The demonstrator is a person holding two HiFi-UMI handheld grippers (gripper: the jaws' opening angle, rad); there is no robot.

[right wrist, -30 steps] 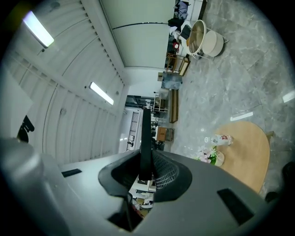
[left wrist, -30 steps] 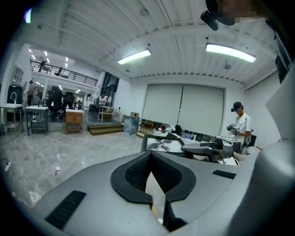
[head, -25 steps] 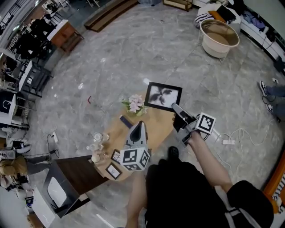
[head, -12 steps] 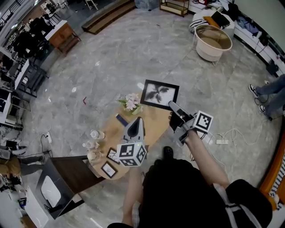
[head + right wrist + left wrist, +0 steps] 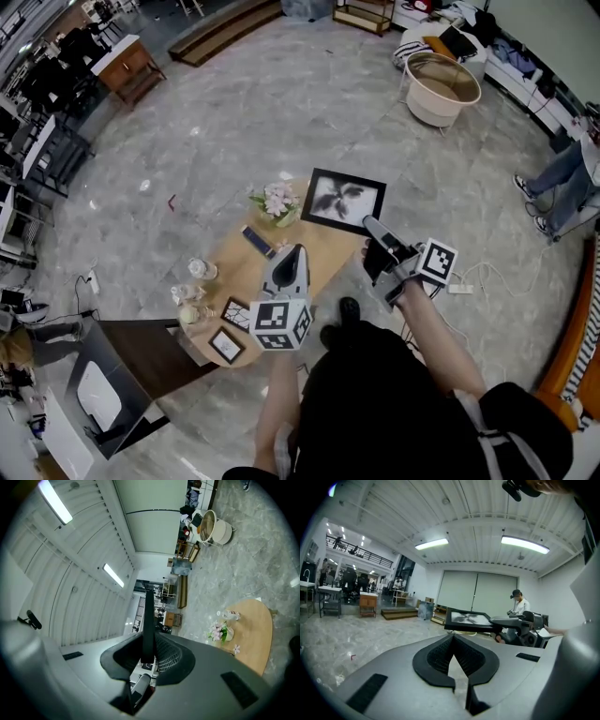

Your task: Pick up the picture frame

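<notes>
Both grippers are travelling with the person since a second ago. Left gripper (image 5: 293, 253) is hovering over table (image 5: 232, 277), jaws together, empty. Right gripper (image 5: 369, 226) is pinching frame (image 5: 345, 201) by its edge, probably clear of tabletop. Pickup is looking done.

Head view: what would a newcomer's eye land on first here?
The black picture frame stands out first, clamped by one edge in the right tool and held over the far end of the oval wooden table. Next comes the left tool, shut and empty over the table's middle, with a pot of pink flowers just beyond it.
</notes>
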